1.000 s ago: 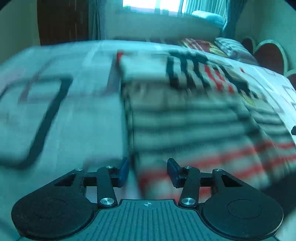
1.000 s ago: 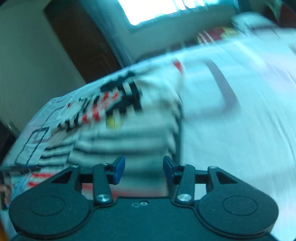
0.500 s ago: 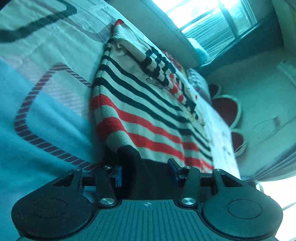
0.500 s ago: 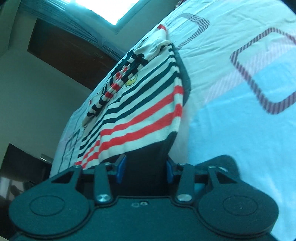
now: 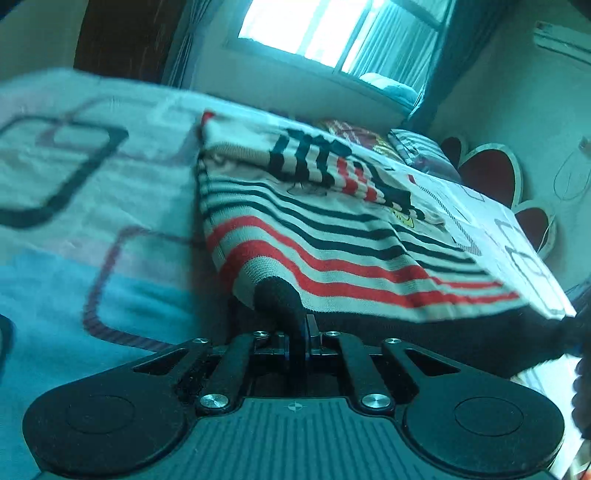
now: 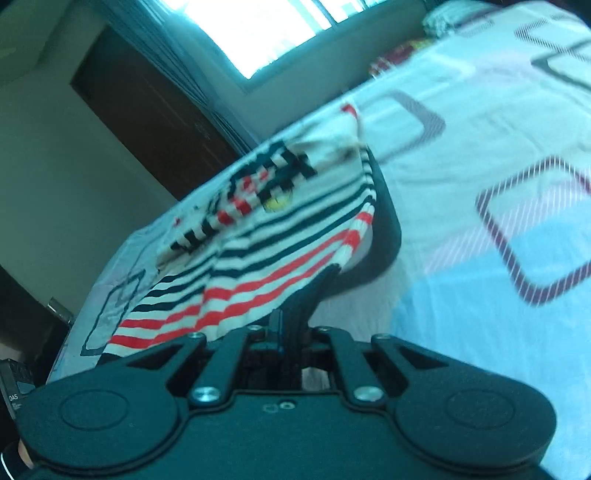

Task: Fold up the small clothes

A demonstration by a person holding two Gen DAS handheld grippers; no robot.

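Note:
A small striped sweater (image 5: 332, 236), cream with navy and red bands and a black hem (image 5: 277, 295), lies spread on the patterned bed sheet (image 5: 92, 221). My left gripper (image 5: 303, 332) is shut on the hem's near left corner, which bunches up between the pads. In the right wrist view the same sweater (image 6: 258, 258) runs up and to the left over the sheet (image 6: 480, 184). My right gripper (image 6: 284, 328) is closing its jaws on the hem's right corner (image 6: 314, 291), and the pads pinch the black cloth. Both corners rise slightly off the bed.
Pillows (image 5: 421, 151) and a heart-shaped headboard (image 5: 491, 173) are at the bed's far right end. A bright window (image 5: 314, 33) and a dark wooden door (image 6: 147, 110) stand beyond the bed. The sheet stretches wide on both sides of the sweater.
Both grippers went from open around the black hem to closed on it. The hem corners now bunch between the pads and lift a little. Both views have rolled back toward level.

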